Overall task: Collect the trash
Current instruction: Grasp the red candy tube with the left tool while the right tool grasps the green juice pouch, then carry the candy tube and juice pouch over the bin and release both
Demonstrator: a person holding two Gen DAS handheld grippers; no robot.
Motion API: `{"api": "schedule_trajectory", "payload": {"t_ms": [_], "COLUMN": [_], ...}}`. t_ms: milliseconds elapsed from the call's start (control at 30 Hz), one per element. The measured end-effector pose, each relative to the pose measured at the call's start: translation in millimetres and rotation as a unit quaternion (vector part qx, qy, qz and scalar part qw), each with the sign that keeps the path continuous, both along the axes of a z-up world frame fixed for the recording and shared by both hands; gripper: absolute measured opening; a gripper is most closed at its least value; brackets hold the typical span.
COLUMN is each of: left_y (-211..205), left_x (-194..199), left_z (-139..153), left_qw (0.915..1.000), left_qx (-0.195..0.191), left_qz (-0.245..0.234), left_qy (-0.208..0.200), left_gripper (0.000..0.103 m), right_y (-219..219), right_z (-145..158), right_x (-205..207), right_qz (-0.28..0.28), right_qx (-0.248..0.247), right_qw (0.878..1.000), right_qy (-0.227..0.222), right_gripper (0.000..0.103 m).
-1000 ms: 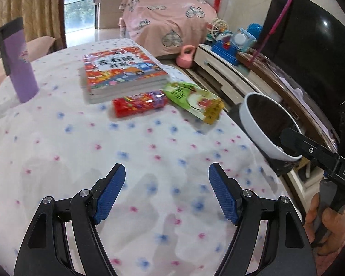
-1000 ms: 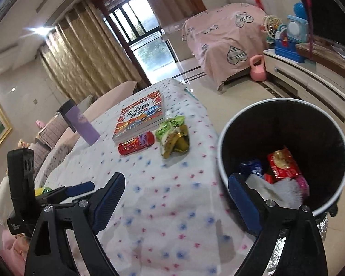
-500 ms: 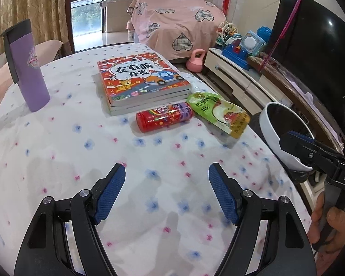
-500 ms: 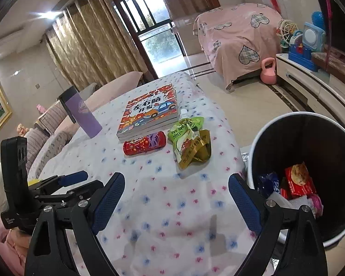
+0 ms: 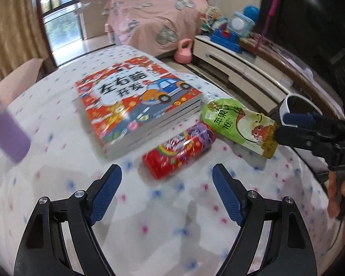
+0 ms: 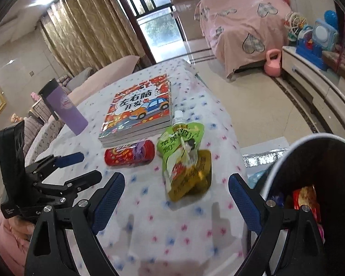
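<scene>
A red candy tube (image 5: 178, 153) (image 6: 130, 153) lies on the spotted tablecloth beside a green juice pouch (image 5: 240, 125) (image 6: 184, 158). My left gripper (image 5: 166, 187) hovers just short of the tube, its jaws opening, with nothing between them. My right gripper (image 6: 176, 197) is open and empty, close in front of the pouch. A black bin with a white rim (image 6: 294, 147) stands at the table's right edge and holds wrappers. The left gripper (image 6: 73, 168) also shows in the right wrist view, the right gripper (image 5: 296, 119) in the left wrist view.
A stack of picture books (image 5: 138, 99) (image 6: 138, 112) lies behind the trash. A purple flask (image 6: 65, 107) stands far left. Beyond the table are a pink covered sofa (image 6: 241, 25), a pink kettlebell (image 6: 273, 63) and a low cabinet (image 5: 241, 62) with toys.
Both grippers have moved forward across the table toward the tube and pouch, which now look larger and nearer. The bin has slid toward the right edge of both views.
</scene>
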State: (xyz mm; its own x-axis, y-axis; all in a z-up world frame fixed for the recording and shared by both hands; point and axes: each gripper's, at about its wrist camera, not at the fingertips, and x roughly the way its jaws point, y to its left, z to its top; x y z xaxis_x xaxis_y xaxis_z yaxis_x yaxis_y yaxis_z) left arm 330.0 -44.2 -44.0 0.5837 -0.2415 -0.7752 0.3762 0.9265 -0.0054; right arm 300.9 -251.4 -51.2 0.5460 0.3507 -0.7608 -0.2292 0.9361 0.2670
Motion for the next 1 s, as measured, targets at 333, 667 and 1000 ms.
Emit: {"api": "schedule_trajectory", "payload": {"t_ms": [333, 667, 1000], "left_y": [-17, -29, -18], "left_x": [30, 10, -49], "left_z": [-20, -18, -3], "left_qw": [0.9986, 0.9978, 0.9980], "left_qx": [0.031, 0.040, -0.044], "left_qz": [-0.035, -0.048, -0.025], "left_qy": [0.024, 0.025, 0.039], "left_gripper": [0.084, 0.041, 0.038], "right_y": [19, 12, -18], "right_z": [-29, -23, 6], "right_x": [46, 27, -26], "right_qz": [0.037, 0.026, -0.001], "right_qx": [-0.066, -0.053, 0.020], "right_qw": [0.996, 0.997, 1.000], "right_qy": [0.053, 0.039, 0.012], "right_gripper": [0.068, 0.032, 0.032]}}
